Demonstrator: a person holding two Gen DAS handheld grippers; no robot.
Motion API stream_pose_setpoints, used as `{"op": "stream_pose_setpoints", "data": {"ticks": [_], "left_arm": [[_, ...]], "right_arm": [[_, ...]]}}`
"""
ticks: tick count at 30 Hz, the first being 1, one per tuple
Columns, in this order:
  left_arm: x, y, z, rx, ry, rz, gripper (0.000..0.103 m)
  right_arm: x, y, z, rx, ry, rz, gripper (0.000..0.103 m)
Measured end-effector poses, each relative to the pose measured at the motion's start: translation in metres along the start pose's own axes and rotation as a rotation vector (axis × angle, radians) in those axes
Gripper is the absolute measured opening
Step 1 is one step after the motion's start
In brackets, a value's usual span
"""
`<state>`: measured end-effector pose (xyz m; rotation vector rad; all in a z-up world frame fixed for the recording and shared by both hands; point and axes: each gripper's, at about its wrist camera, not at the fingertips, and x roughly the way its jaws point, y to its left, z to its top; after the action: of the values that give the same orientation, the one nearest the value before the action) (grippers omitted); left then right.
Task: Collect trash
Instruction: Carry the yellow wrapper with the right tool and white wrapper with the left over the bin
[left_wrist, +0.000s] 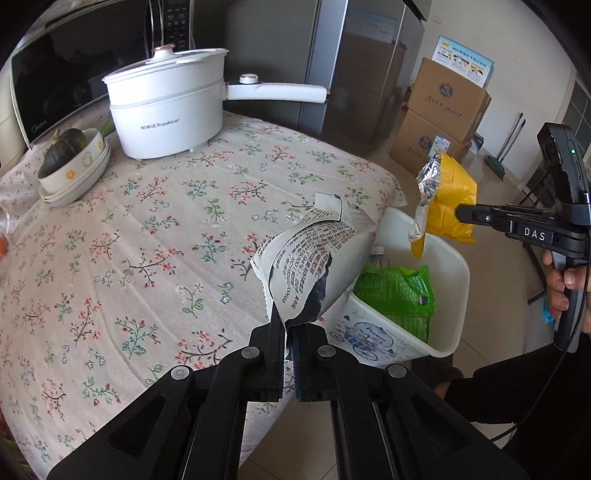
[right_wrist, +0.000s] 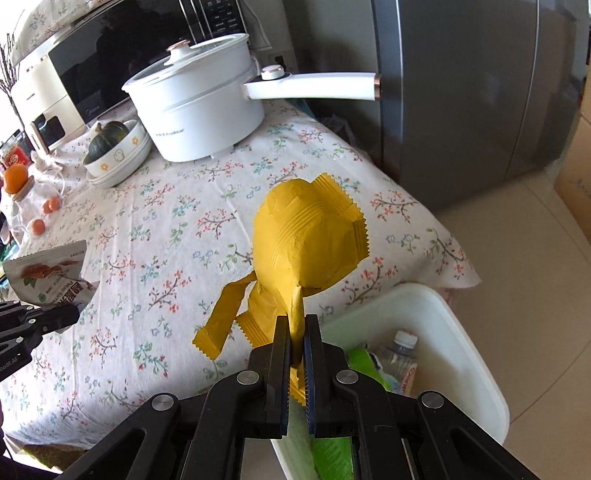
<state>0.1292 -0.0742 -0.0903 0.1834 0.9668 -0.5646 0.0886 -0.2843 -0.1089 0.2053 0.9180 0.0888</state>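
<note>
My left gripper (left_wrist: 288, 326) is shut on a white and black snack bag (left_wrist: 314, 258), held up over the table's right edge next to the bin; the bag also shows in the right wrist view (right_wrist: 51, 273). My right gripper (right_wrist: 296, 321) is shut on a yellow snack bag (right_wrist: 310, 236), held above the bin's near side; the bag shows in the left wrist view (left_wrist: 450, 199) with a foil inside. The white trash bin (left_wrist: 454, 280) stands on the floor beside the table and holds a green wrapper (left_wrist: 399, 295) and a plastic bottle (right_wrist: 400, 354).
The floral tablecloth table (left_wrist: 147, 240) carries a white electric pot (left_wrist: 170, 107) with a long handle, stacked bowls with a green squash (left_wrist: 70, 162), a microwave (right_wrist: 110, 62) and oranges (right_wrist: 16, 177). A grey fridge (right_wrist: 480, 92) and cardboard boxes (left_wrist: 443, 110) stand behind.
</note>
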Motion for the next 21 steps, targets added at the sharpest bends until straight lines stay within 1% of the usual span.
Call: {"op": "stream_pose_setpoints", "data": {"ticks": [5, 11, 21], "left_arm": [[0.006, -0.019, -0.012, 0.021, 0.011, -0.033, 0.003], [0.016, -0.039, -0.021, 0.037, 0.042, -0.074, 0.003], [0.025, -0.058, -0.024, 0.057, 0.058, -0.088, 0.003]], "right_arm": [[-0.003, -0.013, -0.021, -0.002, 0.031, -0.045, 0.005], [-0.001, -0.034, -0.047, 0.037, 0.094, -0.069, 0.005], [0.016, -0.051, -0.073, 0.049, 0.212, -0.118, 0.006]]}}
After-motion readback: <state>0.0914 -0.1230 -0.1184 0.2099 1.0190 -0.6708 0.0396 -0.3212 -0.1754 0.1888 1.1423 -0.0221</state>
